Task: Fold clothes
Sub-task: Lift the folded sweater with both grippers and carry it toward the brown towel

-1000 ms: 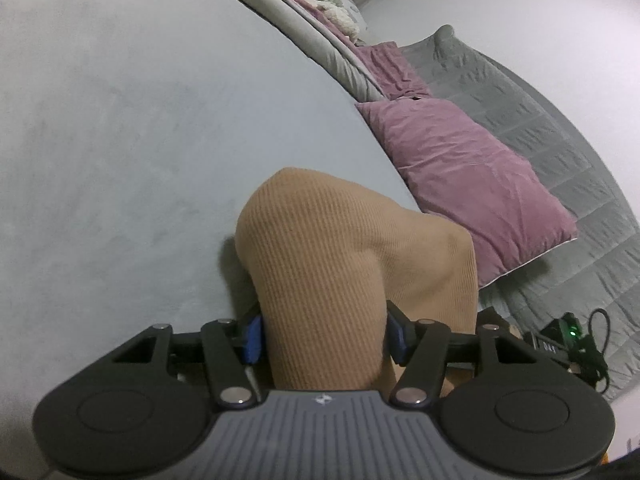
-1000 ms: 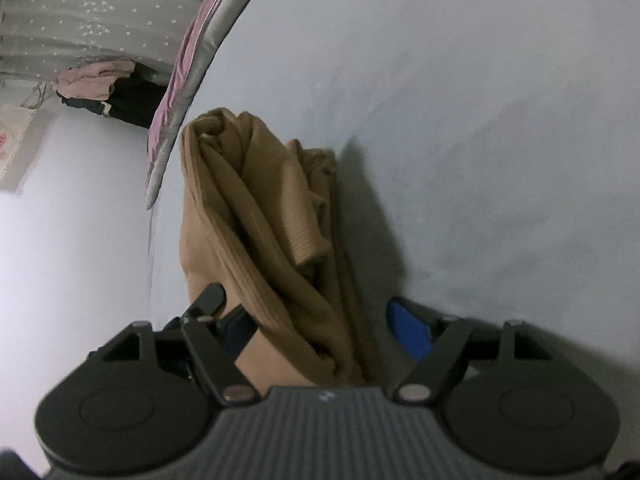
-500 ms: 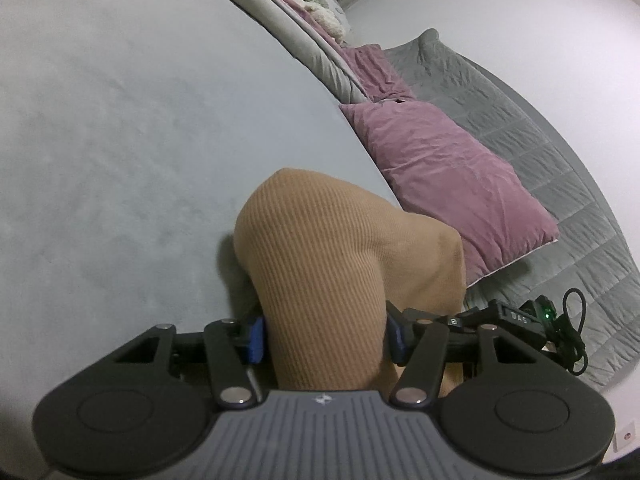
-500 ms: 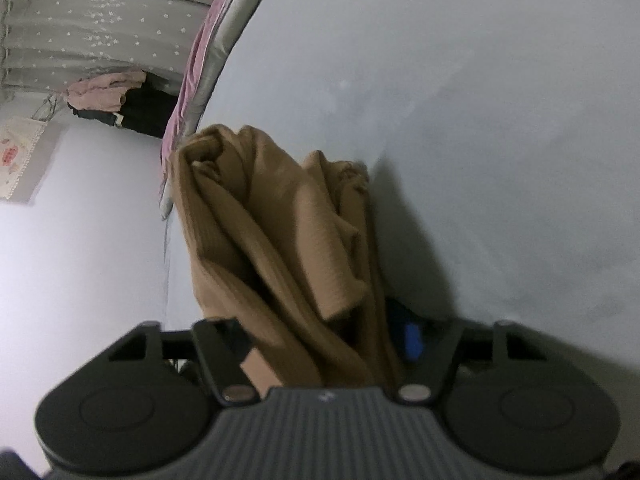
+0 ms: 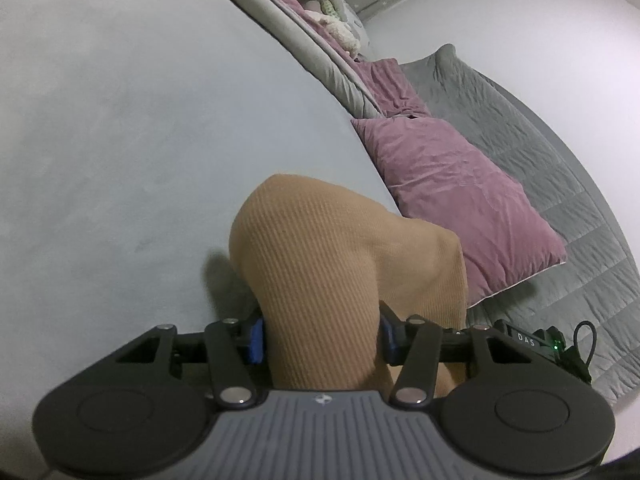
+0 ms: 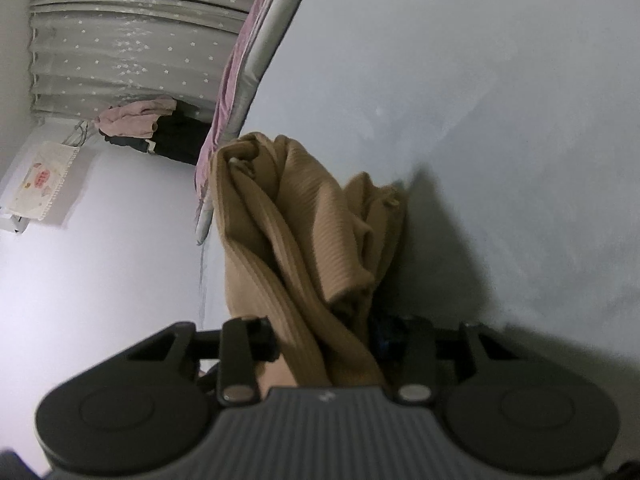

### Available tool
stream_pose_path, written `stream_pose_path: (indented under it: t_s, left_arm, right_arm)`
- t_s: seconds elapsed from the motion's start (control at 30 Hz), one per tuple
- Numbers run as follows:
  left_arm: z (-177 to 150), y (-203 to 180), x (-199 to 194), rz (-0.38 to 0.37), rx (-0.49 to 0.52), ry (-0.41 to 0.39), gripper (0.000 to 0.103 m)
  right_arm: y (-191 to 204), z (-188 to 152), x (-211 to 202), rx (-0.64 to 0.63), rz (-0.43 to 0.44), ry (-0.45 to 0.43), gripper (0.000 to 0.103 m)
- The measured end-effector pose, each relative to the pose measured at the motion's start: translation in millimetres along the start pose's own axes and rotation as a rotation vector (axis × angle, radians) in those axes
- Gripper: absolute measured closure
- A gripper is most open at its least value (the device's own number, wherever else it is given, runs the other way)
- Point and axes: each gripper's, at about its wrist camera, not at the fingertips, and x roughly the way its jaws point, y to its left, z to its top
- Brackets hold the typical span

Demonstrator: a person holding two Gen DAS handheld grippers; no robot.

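The left tool [image 5: 320, 338] is pinching a thick fold of the tan ribbed garment [image 5: 340, 276]; its blue pads [image 5: 255, 340] press the cloth from both sides, with the gap between them filled by fabric. The garment rises from the jaws in a rounded hump in front of the pale grey bed [image 5: 140, 140]. Beyond it to the right lie a mauve pillow [image 5: 460, 192] and a grey quilt [image 5: 560, 184], and a small black device [image 5: 536, 340] with a green light sits by the tool's right edge.

The right tool [image 6: 328, 344] has closed on another bunch of the same garment [image 6: 304, 240], which stands up from the jaws in loose vertical folds. Its right pad is mostly hidden in shadow behind the cloth, so the exact contact there is hard to make out, though the jaws look narrowed onto the fabric. To the left, a starred curtain [image 6: 120, 48] hangs above a pile of clothes [image 6: 140, 128].
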Motion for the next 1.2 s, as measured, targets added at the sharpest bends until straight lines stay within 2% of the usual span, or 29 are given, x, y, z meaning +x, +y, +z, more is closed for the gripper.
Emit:
stream_pose_path:
  t_s: [0.2,0.57,1.2]
  left_arm:
    - [-3,-32,7,0.003,0.027,0.004,0.052]
    - [-23,-104,43,-0.047,0.068,0.04,0.053]
    - [-80,-248,120,-0.156,0.131,0.096,0.053]
  right_arm:
    - [-4,4,-33,0.014,0.021,-0.029,0.066]
    - [-15,18,-134,0.023,0.008,-0.122,0.066]
    - [-41,40,-338,0.034,-0.053,-0.3,0.066]
